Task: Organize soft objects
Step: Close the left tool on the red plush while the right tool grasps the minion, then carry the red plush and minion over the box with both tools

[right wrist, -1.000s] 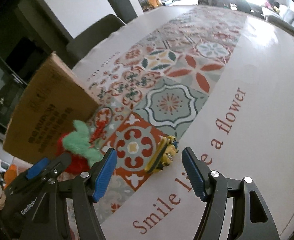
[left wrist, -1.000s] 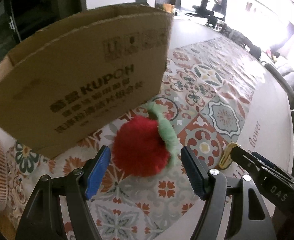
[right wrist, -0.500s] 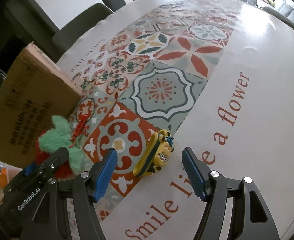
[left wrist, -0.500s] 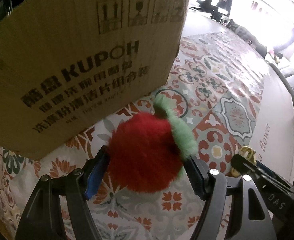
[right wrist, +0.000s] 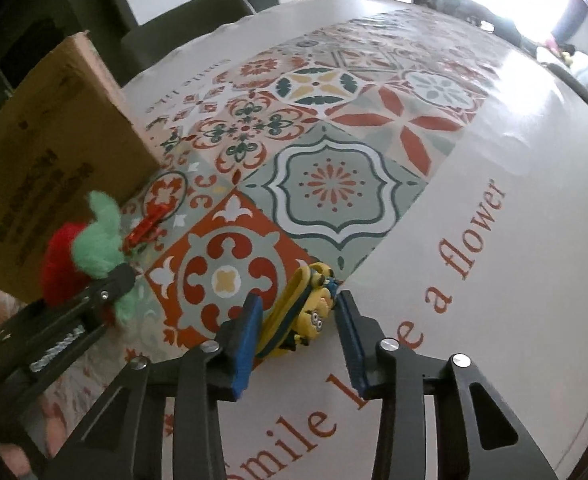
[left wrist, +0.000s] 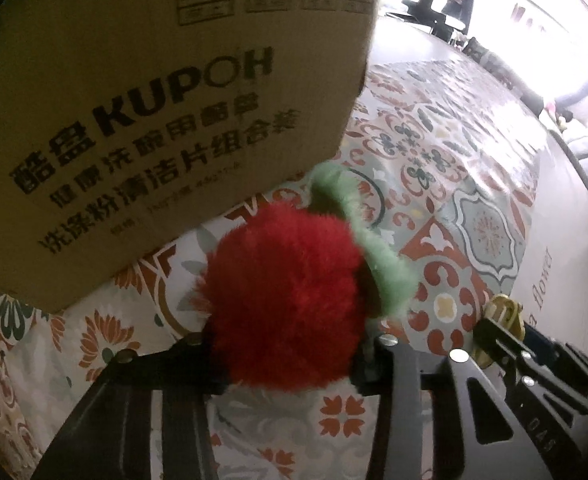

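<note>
Since a second ago both grippers have closed in. At far left stands the KUPOH cardboard box (left wrist: 166, 92) on the patterned tablecloth (right wrist: 334, 184). Just beside it, the left gripper (left wrist: 290, 356) clamps the red plush strawberry (left wrist: 286, 300), green leaves toward the box. Further right, the right gripper (right wrist: 298, 328) is parted, its blue pads (right wrist: 246, 340) flanking the yellow minion toy (right wrist: 306, 312) lying on the cloth.
</note>
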{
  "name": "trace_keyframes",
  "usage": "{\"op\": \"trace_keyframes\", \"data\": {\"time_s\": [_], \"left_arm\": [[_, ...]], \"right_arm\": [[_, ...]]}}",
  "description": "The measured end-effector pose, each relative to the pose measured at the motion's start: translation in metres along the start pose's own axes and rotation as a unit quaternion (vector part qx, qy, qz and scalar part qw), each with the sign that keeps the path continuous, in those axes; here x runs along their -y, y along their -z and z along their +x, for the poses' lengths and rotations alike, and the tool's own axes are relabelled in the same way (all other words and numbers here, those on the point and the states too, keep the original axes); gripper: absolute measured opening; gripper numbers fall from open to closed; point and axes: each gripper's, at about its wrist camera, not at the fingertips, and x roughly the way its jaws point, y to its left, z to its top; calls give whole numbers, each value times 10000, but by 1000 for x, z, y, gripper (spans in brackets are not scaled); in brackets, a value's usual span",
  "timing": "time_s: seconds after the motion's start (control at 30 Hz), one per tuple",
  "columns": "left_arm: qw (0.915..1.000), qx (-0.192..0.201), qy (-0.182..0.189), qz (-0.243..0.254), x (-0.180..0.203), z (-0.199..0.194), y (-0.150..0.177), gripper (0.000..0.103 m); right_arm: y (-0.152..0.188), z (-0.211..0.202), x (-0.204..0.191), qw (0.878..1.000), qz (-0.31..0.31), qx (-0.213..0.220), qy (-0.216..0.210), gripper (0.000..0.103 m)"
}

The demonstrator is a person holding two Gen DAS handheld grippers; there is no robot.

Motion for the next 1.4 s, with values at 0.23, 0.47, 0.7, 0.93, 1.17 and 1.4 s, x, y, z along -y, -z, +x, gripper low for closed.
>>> {"op": "trace_keyframes", "data": {"time_s": [0.23,0.47,0.7,0.93,1.17,1.4], "left_arm": [[9999,99,48,-19,8,-15,10,37],[9996,196,90,-189,8,-38,18,36],[9983,267,104,-500,5,-57,29,36],[9962,506,-99,-706,5,-90,38,36],[9917,687,-319,-1035,1,-115,46,36],[9833,901,-556,-1477,1,-140,53,36]], "right_arm": [[-3,0,6,9988,-249,-3,-416,28],[-1,-8,6,9967,-548,89,-595,27],[2,-24,0,9935,-803,217,-773,27],[6,-42,-9,9877,-1127,288,-1042,27],[4,-62,-19,9781,-1511,350,-1387,27],[-1,-77,-27,9659,-1935,352,-1682,27]]}}
